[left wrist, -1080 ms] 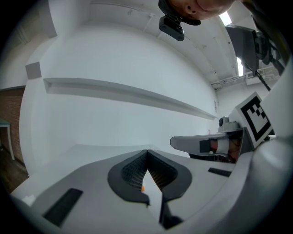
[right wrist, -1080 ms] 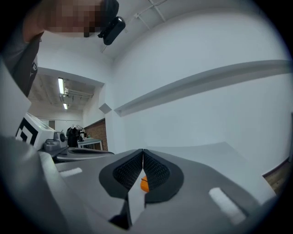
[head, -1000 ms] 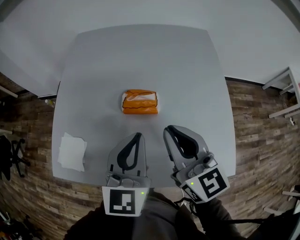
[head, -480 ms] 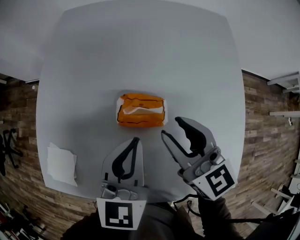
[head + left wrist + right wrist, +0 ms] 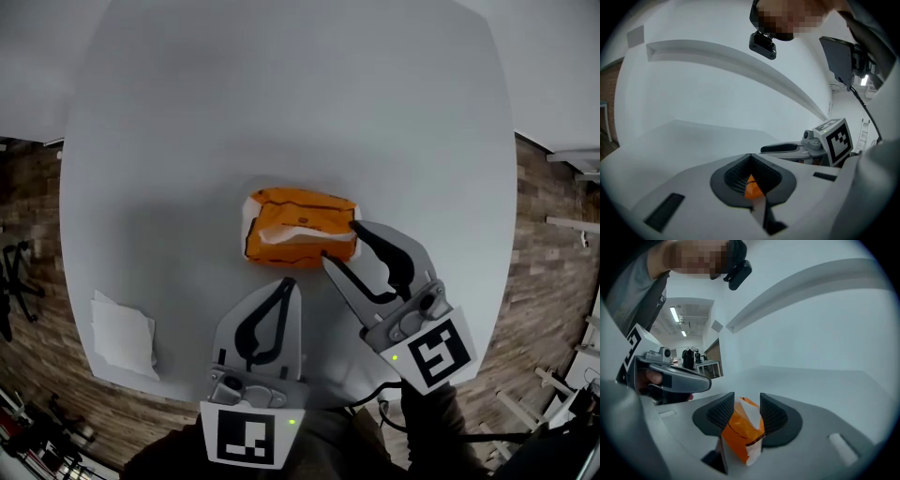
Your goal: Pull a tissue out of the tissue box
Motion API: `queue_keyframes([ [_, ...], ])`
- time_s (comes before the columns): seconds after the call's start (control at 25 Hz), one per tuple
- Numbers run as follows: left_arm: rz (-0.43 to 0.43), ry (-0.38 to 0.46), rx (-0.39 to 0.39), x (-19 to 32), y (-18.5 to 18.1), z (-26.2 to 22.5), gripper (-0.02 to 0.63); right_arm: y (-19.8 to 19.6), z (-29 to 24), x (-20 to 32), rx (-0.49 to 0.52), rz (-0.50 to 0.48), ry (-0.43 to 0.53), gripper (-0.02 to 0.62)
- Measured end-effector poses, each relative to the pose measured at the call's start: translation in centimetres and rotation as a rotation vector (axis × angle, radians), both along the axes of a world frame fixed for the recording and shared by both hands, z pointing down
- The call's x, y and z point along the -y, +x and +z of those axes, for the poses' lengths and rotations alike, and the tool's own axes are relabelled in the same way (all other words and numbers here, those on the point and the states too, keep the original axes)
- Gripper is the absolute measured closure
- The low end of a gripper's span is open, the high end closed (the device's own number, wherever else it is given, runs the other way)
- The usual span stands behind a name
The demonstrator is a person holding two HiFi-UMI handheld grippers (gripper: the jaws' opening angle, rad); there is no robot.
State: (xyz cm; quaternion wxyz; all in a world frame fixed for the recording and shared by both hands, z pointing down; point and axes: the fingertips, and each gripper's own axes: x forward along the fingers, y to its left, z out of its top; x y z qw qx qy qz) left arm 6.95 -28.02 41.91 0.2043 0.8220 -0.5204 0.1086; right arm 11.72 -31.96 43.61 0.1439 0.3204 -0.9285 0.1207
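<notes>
An orange tissue pack with a white tissue showing at its top slot lies on the grey table. My right gripper is open at the pack's near right corner; its jaws have just been opening. In the right gripper view the pack shows between the two pads of the right gripper, and no pad visibly presses on it. My left gripper is shut and empty, just short of the pack's near edge. In the left gripper view a sliver of orange pack shows through the left gripper.
A loose white tissue lies flat near the table's front left corner. Wood floor surrounds the table, with white furniture legs at the right. The person's body is right behind the grippers at the front edge.
Both grippers moved forward and down towards the pack. The right jaws went from shut to wide open and now flank the pack's near right corner.
</notes>
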Motion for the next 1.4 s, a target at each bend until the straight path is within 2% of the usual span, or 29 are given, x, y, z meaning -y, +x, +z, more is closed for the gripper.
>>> queue_keyframes([
  [0.08, -0.001, -0.009, -0.002, 0.1, -0.2, 0.3, 0.606, -0.5, 0.6, -0.3, -0.031, -0.018, 0.000, 0.434],
  [0.28, 0.003, -0.024, -0.013, 0.2, -0.4, 0.7, 0.606, -0.5, 2.0, -0.7, -0.112, -0.002, 0.000, 0.520],
  [0.36, 0.007, -0.029, -0.017, 0.2, -0.3, 0.9, 0.606, -0.2, 2.2, -0.7, -0.126, 0.010, 0.001, 0.588],
  [0.48, 0.009, -0.036, -0.025, 0.3, -0.3, 1.1, 0.606, -0.2, 2.2, -0.9, -0.125, 0.009, -0.001, 0.591],
  [0.68, 0.019, -0.031, -0.022, 0.3, -0.2, 1.1, 0.606, -0.3, 0.8, -1.1, -0.065, 0.014, 0.003, 0.592],
  [1.04, 0.065, -0.015, 0.011, 0.4, 1.1, 1.5, 0.606, -0.8, -4.8, -1.5, 0.040, -0.013, 0.078, 0.592],
  [1.4, 0.027, 0.014, 0.010, 0.6, 0.9, 0.6, 0.606, -1.8, -10.3, -3.4, 0.096, -0.063, 0.149, 0.592],
])
